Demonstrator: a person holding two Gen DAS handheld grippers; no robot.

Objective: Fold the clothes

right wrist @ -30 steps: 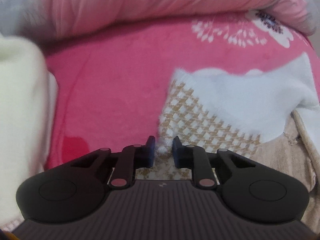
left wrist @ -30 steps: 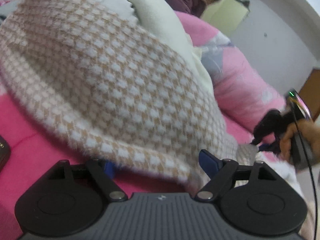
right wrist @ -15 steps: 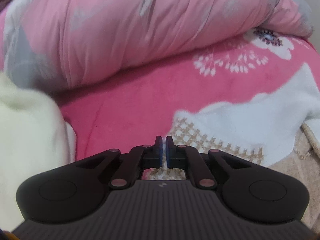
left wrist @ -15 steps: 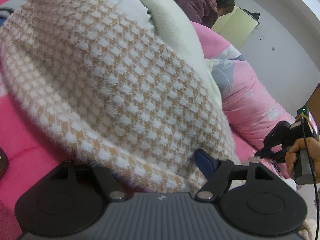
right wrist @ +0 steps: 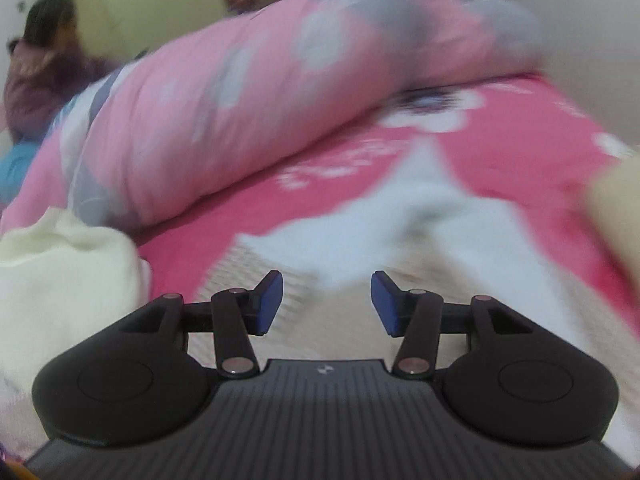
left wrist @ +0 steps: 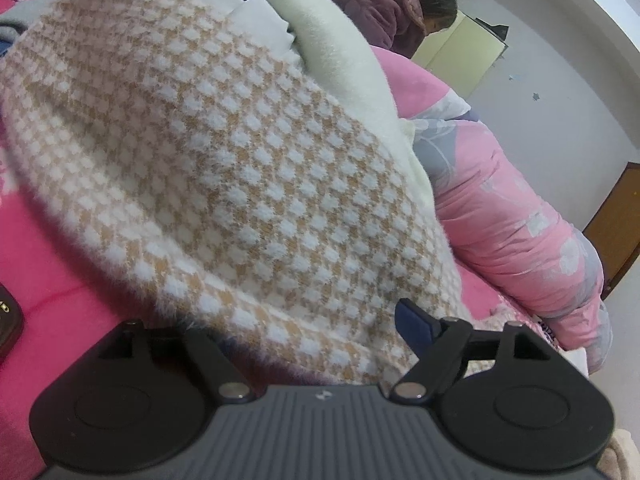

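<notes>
A fuzzy tan-and-white houndstooth garment (left wrist: 208, 176) fills the left wrist view, draped over the bed and over my left gripper (left wrist: 320, 332). Its jaws stand wide apart with the fabric lying between them; the left finger is hidden under the cloth, the right fingertip (left wrist: 416, 320) shows. In the right wrist view my right gripper (right wrist: 326, 300) is open and empty above the same garment's white-edged end (right wrist: 400, 216) on the pink bed. The view is blurred.
A rolled pink and grey quilt (right wrist: 280, 80) lies along the far side of the bed (right wrist: 520, 136). A cream fleece garment (left wrist: 340, 44) lies beside the houndstooth one; it also shows in the right wrist view (right wrist: 60, 264). A person (left wrist: 400, 8) sits behind. A dark device (left wrist: 8, 320) is at left.
My right gripper closed on the garment's edge, then opened and lifted away, tilting up. My left gripper pushed in further under the houndstooth fabric.
</notes>
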